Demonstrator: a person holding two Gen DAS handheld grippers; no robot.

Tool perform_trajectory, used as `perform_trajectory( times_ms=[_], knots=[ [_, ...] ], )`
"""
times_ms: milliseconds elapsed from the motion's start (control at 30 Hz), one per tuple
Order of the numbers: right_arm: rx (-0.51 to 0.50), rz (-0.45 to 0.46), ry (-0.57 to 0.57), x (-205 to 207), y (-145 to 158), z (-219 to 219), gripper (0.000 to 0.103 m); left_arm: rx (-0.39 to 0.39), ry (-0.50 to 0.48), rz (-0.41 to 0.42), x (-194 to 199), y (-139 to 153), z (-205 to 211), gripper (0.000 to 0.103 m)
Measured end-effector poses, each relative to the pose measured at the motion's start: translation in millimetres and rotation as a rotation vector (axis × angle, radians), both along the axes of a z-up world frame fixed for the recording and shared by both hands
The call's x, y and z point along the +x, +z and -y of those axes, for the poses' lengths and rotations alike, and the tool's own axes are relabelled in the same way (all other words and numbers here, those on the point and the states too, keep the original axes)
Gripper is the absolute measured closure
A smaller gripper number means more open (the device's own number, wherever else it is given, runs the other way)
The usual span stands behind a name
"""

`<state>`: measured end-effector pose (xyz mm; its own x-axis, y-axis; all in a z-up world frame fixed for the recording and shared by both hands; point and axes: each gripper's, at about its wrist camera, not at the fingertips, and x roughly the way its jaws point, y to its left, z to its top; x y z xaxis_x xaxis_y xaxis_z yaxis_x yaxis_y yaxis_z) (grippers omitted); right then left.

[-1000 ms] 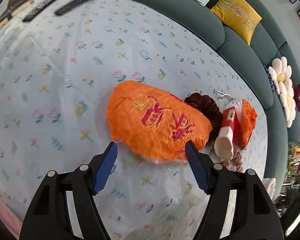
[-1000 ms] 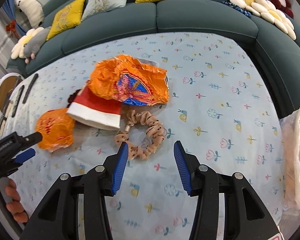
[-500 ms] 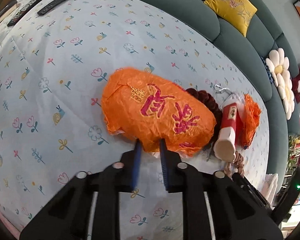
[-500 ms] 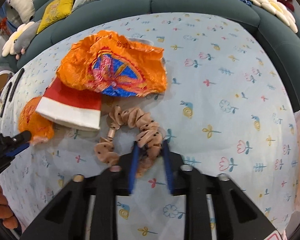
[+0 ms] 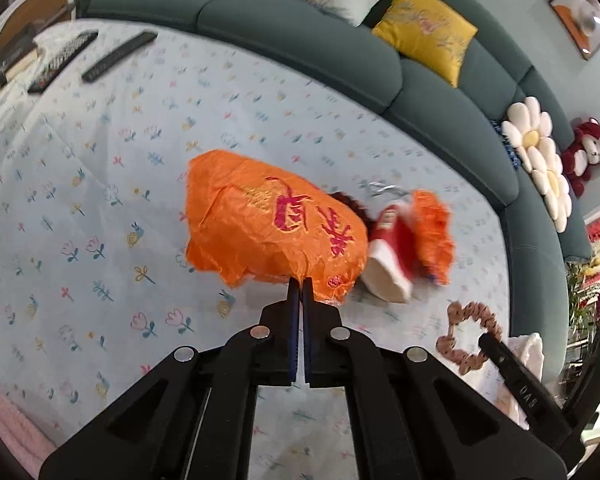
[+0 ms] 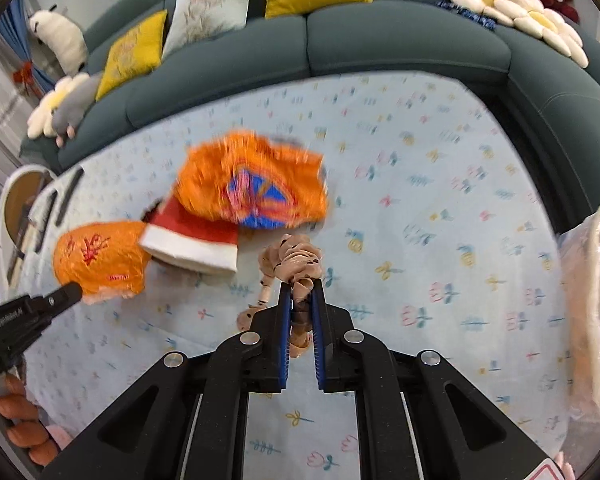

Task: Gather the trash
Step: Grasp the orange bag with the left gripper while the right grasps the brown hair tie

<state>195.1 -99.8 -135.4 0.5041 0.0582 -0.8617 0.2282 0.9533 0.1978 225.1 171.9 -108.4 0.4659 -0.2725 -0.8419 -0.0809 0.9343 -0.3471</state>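
My left gripper is shut on the near edge of a crumpled orange wrapper with red characters, lifted a little off the flowered tablecloth; the wrapper also shows in the right wrist view. My right gripper is shut on a tan spotted scrunchie, which hangs up from the cloth; it also shows in the left wrist view. A red and white carton and a second orange wrapper with a blue pattern lie behind, blurred.
A dark red scrunchie peeks from behind the held wrapper. A pale plastic bag stands at the table's right edge. Remote controls lie at the far left. A teal sofa with cushions curves round the table.
Both grippers went from open to shut: the left closed on the orange wrapper's edge, the right on the tan scrunchie. Both have since lifted and pulled back a little.
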Motion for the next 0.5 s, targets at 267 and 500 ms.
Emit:
perform_trajectory(
  times_ms=[267, 500],
  knots=[
    [-0.009, 0.120, -0.036, -26, 61, 30, 0.094, -0.024, -0.074, 0.113, -28, 62, 44, 0.102],
    [-0.023, 0.217, -0.079, -59, 108, 65, 0.094, -0.034, -0.180, 0.203, -51, 109, 99, 0.102]
  ],
)
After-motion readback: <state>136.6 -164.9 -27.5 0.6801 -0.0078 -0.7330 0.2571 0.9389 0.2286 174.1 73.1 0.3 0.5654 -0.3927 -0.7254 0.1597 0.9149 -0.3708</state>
